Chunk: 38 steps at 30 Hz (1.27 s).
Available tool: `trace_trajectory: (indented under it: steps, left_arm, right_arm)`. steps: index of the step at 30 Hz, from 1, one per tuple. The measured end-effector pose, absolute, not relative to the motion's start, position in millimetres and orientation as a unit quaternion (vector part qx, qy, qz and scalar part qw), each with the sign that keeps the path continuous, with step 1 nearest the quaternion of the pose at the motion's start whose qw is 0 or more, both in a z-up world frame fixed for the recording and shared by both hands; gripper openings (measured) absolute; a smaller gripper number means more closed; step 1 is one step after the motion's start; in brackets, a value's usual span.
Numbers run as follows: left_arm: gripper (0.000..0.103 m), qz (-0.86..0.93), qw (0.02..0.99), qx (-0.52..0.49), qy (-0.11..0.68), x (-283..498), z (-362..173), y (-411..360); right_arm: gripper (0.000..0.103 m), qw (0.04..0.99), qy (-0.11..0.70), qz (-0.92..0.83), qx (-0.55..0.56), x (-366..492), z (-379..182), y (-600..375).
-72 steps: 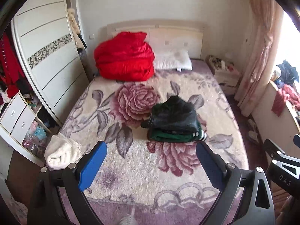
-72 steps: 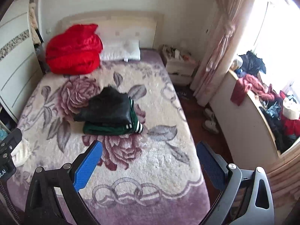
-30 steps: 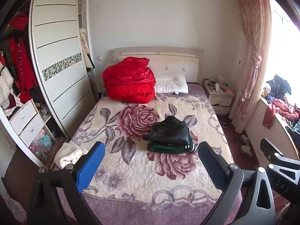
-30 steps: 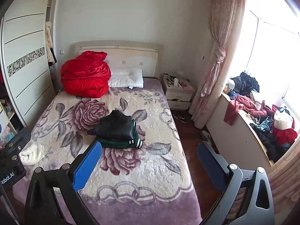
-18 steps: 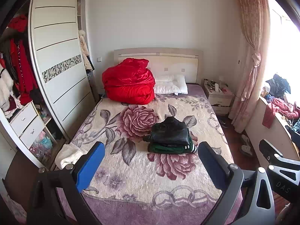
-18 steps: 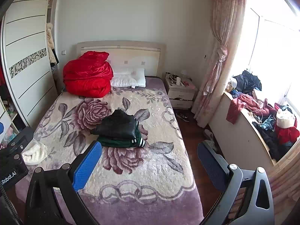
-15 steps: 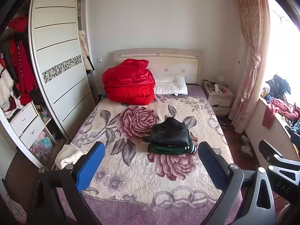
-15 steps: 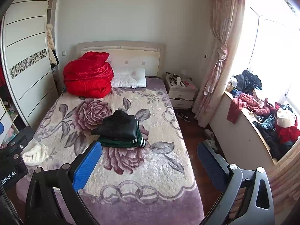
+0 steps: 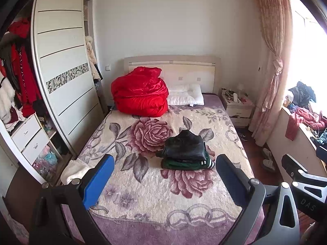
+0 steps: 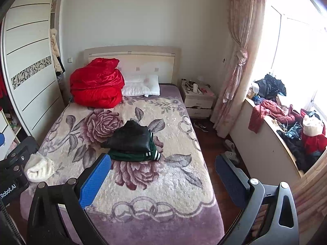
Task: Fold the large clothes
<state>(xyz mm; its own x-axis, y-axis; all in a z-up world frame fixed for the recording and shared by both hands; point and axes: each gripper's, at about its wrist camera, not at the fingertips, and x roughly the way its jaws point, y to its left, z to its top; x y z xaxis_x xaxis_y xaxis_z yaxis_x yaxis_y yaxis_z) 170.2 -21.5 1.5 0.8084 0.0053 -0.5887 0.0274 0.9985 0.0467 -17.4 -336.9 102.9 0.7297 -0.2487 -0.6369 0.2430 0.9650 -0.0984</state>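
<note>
A folded black garment (image 9: 185, 148) lies on top of a folded green garment with white stripes (image 9: 187, 164) in the middle of the bed (image 9: 163, 204); the stack also shows in the right wrist view (image 10: 130, 139). My left gripper (image 9: 163, 175) is open and empty, held above the foot of the bed, well short of the stack. My right gripper (image 10: 163, 173) is open and empty, over the bed's right front edge. A white fluffy garment (image 9: 73, 170) lies at the bed's left edge and shows in the right wrist view too (image 10: 38, 168).
A red quilt (image 9: 141, 96) and white pillow (image 9: 185, 98) lie at the headboard. A wardrobe (image 9: 61, 77) stands left, a nightstand (image 9: 237, 108) and curtain (image 9: 269, 71) right. A window ledge piled with clothes (image 10: 286, 126) runs along the right. Shoes (image 10: 201, 126) lie on the floor.
Both grippers have pulled back and up from the bed since 2.4 s ago, so the stack looks farther off. In the last second the views barely change. Both stay open.
</note>
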Motion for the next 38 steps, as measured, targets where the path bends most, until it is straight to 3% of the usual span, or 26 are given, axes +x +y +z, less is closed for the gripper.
trace_trajectory:
  steps: [38]
  left_arm:
    - [0.102, -0.015, 0.952, 0.034, 0.303, 166, 4, -17]
  right_arm:
    - [0.103, 0.93, 0.342, -0.137, 0.002, -37, 95, -323]
